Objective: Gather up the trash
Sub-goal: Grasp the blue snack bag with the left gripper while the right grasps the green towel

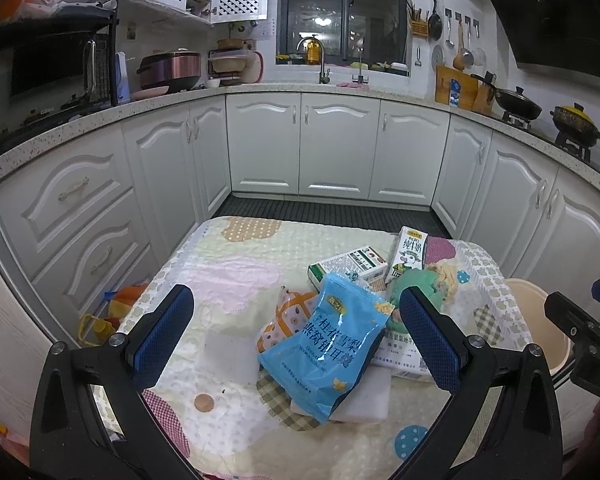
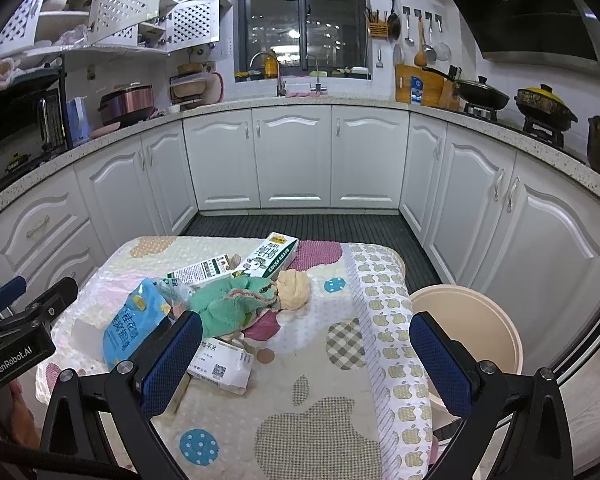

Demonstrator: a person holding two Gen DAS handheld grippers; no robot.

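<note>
L gripper (image 1: 296, 336) hanging wide open over blue snack bag (image 1: 326, 350), R gripper (image 2: 306, 364) also open, both empty. Trash sitting mid-table; bin (image 2: 496, 320) at table's R edge. Pinching bag's edge, not its middle, is looking best.

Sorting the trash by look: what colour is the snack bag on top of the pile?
Bright blue snack bag, clearest in the left wrist view.

Home kitchen, white cabinets (image 2: 292, 160) ran across mid frame under a speckled bench (image 2: 220, 108), sink tap (image 2: 278, 72) stood below the dark centre window (image 2: 302, 28), wok (image 2: 482, 94) on the stove sat at right, microwave (image 1: 48, 76) at left.
</note>
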